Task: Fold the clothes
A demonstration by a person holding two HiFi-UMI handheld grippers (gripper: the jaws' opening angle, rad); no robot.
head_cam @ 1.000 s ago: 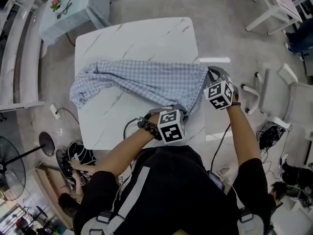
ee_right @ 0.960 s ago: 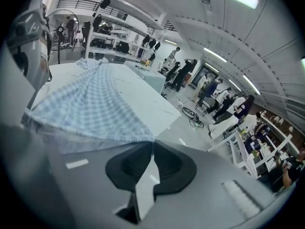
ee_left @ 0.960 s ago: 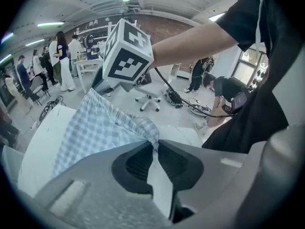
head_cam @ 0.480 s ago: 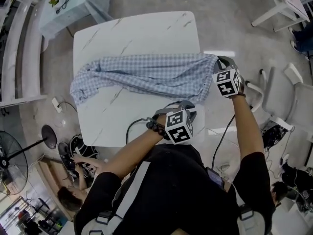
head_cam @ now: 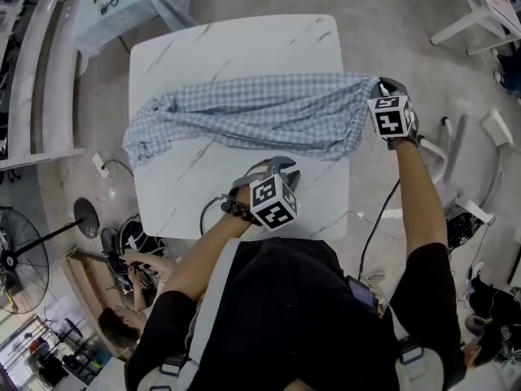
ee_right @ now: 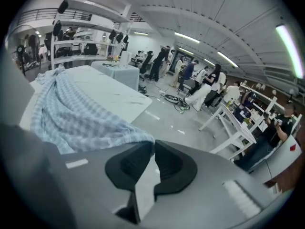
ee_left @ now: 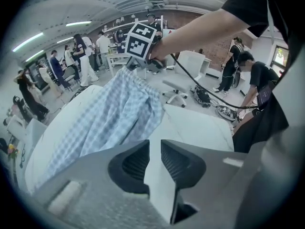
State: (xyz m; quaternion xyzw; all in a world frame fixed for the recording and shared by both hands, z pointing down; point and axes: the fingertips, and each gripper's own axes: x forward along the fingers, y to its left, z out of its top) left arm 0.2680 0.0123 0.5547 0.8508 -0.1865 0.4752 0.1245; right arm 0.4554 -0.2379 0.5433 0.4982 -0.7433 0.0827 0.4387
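Observation:
A blue checked shirt (head_cam: 260,116) lies stretched in a band across the white marble table (head_cam: 236,47). My right gripper (head_cam: 381,88) is at the table's right edge, shut on the shirt's right end; the cloth (ee_right: 71,113) runs straight into its closed jaws (ee_right: 152,144). My left gripper (head_cam: 281,169) hovers over the bare front part of the table, just below the shirt and apart from it. Its jaws (ee_left: 155,144) have just been opening and stand open with nothing between them; only tabletop shows in the gap, and the shirt (ee_left: 109,118) lies beyond.
A white chair (head_cam: 480,145) stands off the table's right side, with cables on the floor near it. A small pale table (head_cam: 122,10) is at the far left, a fan (head_cam: 20,259) at the lower left. A person (head_cam: 134,263) crouches by the table's front left corner.
My right gripper has pulled the shirt's end right, out to the table's edge, drawing the shirt straighter. My left gripper has come off the shirt's near hem and shifted left, its jaws now apart.

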